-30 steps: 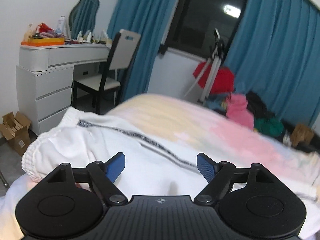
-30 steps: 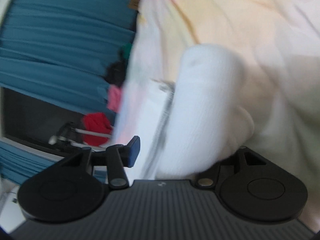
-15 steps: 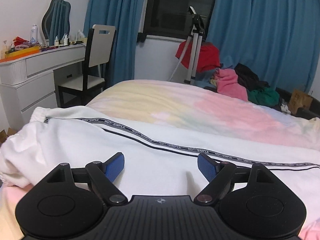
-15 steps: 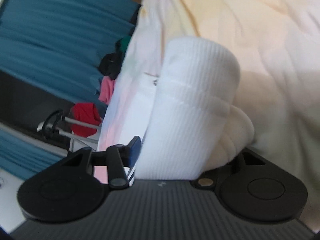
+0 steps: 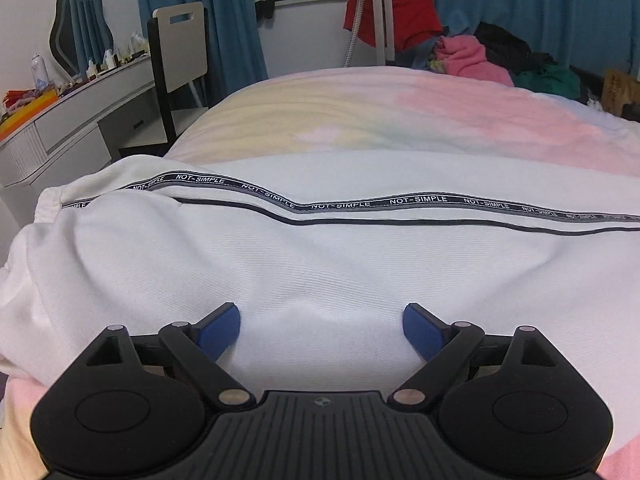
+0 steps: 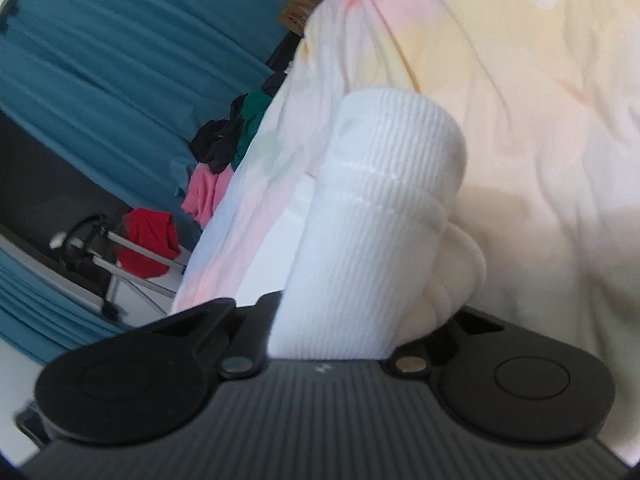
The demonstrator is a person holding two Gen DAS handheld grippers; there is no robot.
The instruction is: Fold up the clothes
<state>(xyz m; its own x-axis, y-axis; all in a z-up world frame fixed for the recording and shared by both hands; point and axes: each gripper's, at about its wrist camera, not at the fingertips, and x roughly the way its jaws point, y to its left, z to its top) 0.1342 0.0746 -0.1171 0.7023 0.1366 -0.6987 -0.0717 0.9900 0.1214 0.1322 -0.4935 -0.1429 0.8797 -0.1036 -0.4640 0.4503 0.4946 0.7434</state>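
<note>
one white garment (image 5: 320,264); one chair (image 5: 176,52); one tripod (image 5: 378,8)

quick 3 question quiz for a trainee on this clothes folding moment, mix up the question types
1. True or false: the left tool is shut on the white ribbed garment with the black NOT-SIMPLE stripe.
2. Multiple choice: the ribbed white cuff bunched in the right tool hangs over A) the white dressing table, B) the pastel tie-dye bedspread, C) the white-backed chair.
3. Fill in: behind the bed, a red cloth hangs by the ______ curtains.

Key
1. False: its blue pads stand wide apart above the fabric.
2. B
3. Blue
</note>
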